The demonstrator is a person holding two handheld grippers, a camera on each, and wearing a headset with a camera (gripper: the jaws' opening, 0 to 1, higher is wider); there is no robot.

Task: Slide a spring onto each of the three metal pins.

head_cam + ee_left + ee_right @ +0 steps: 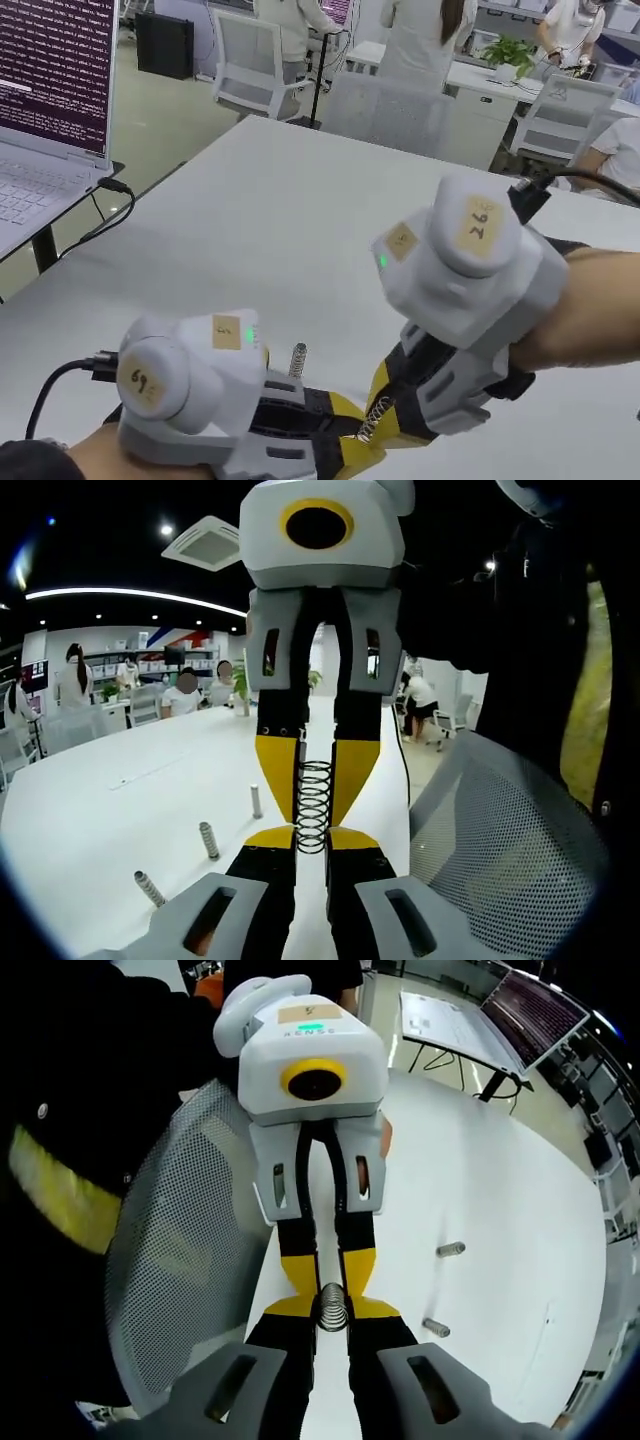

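Note:
A steel spring (375, 418) hangs between my two grippers, which face each other tip to tip over the white table's (300, 200) near edge. My left gripper (350, 432) (312, 838) is shut on the spring's (313, 805) near end. My right gripper (385, 395) (333, 1310) is shut on its other part, and the spring (333, 1307) shows end-on there. On the table stand three pins: a bare pin (256, 800) and two pins wearing springs (208, 840) (150, 888). One sprung pin (297, 360) rises just behind the left gripper.
A laptop (50, 100) with a black cable (90, 235) sits on a stand at the left. A grey mesh chair (500, 850) is close beneath the grippers. White chairs (250, 60) and several people are beyond the table's far edge.

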